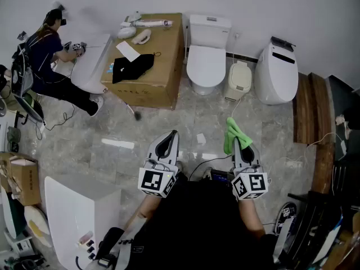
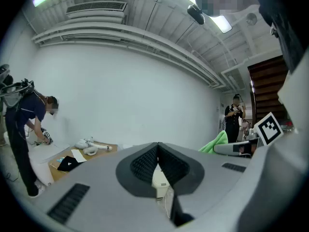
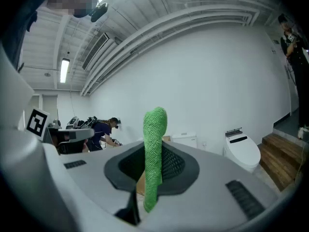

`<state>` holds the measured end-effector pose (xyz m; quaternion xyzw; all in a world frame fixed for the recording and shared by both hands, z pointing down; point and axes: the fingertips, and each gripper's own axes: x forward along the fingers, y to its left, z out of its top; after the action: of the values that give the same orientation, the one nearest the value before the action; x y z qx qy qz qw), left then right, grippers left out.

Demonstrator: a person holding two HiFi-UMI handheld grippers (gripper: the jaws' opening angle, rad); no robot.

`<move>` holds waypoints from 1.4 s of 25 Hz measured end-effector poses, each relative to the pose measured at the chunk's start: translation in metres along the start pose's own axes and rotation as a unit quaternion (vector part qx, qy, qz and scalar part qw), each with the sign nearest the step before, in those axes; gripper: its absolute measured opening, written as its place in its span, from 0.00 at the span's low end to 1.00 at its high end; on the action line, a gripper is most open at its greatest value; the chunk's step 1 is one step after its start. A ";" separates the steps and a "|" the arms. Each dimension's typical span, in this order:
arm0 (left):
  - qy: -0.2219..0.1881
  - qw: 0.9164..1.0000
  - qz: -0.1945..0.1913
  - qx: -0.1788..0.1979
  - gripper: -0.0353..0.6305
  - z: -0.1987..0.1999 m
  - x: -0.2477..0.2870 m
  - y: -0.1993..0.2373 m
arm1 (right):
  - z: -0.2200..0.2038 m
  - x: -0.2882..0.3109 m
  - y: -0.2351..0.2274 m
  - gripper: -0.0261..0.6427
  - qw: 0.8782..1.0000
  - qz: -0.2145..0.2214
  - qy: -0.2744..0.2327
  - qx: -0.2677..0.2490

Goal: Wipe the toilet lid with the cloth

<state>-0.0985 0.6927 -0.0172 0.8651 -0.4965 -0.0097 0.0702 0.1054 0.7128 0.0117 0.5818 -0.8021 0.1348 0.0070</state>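
While the head view shows the white closed toilet lid (image 1: 206, 61) well ahead of me, wiping hasn't begun.
Left gripper view: left gripper (image 2: 157, 151) jaws together, empty. Right gripper view: right gripper (image 3: 153, 175) clamps the green knitted cloth (image 3: 154, 134) by a narrow fold; hard rubbing could pull it free.

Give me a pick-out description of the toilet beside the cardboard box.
Along the white back wall, find the big cardboard box on the floor; the toilet stands right of it in the head view, lid shut. Unlike the other toilet further right, past the small cream bin, it has a boxy white tank behind the lid and no dark panel.
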 end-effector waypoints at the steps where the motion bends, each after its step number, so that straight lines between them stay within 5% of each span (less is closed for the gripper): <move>1: 0.001 1.000 -0.001 0.000 0.06 -0.001 -0.001 0.000 | -0.001 0.000 0.001 0.12 1.000 0.000 0.000 -0.001; 35: 0.022 0.998 -0.052 -0.002 0.06 0.003 -0.015 0.094 | -0.022 0.073 0.075 0.12 0.998 -0.054 -0.005 0.020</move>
<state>-0.1875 0.6584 -0.0088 0.8897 -0.4489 0.0045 0.0825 0.0083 0.6710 0.0295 0.6253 -0.7664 0.1469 -0.0013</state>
